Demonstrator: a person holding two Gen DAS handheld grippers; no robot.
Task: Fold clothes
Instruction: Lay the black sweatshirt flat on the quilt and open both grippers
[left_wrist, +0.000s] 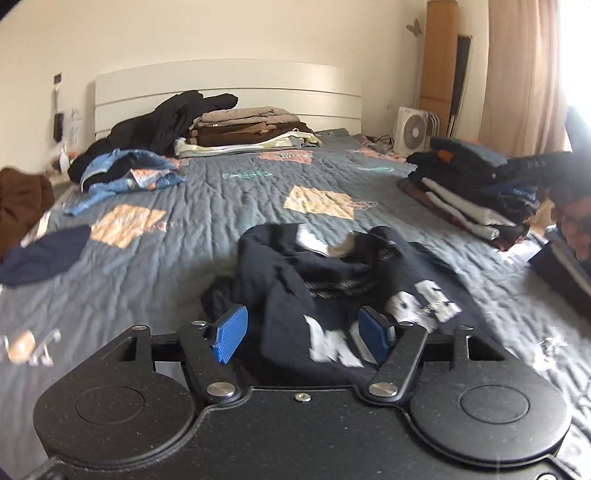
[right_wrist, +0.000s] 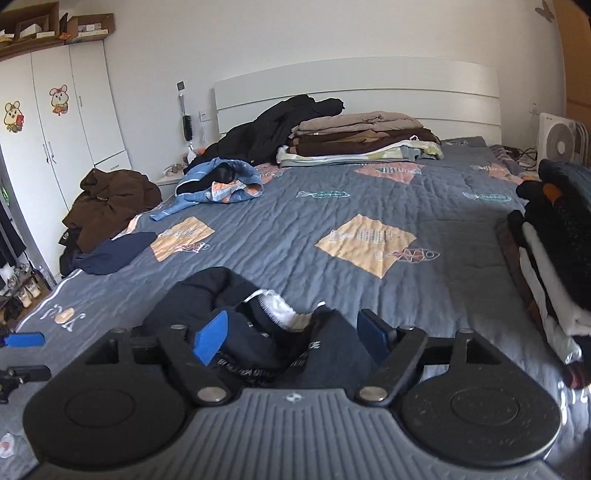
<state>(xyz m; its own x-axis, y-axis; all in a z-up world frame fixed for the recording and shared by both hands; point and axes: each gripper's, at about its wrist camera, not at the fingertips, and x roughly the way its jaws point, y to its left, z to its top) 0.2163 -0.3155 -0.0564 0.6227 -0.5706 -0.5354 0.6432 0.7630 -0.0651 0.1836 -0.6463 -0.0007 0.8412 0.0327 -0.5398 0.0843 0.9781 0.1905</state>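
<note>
A crumpled navy garment with white block letters (left_wrist: 332, 291) lies on the grey quilted bed (left_wrist: 229, 192). My left gripper (left_wrist: 303, 334) is open, its blue pads on either side of the fabric's near edge. In the right wrist view the same navy garment (right_wrist: 258, 332), with a white collar label, lies between the blue pads of my right gripper (right_wrist: 291, 338), which is open too. The left gripper's pad (right_wrist: 24, 339) shows at the far left of the right wrist view.
A stack of folded dark clothes (left_wrist: 476, 188) sits at the bed's right side. Folded brown and beige items (right_wrist: 362, 138) and a black jacket (right_wrist: 280, 125) lie near the headboard. A blue garment (right_wrist: 218, 184), a navy piece (right_wrist: 114, 253) and a brown heap (right_wrist: 110, 203) lie left. A fan (right_wrist: 559, 142) stands at the right.
</note>
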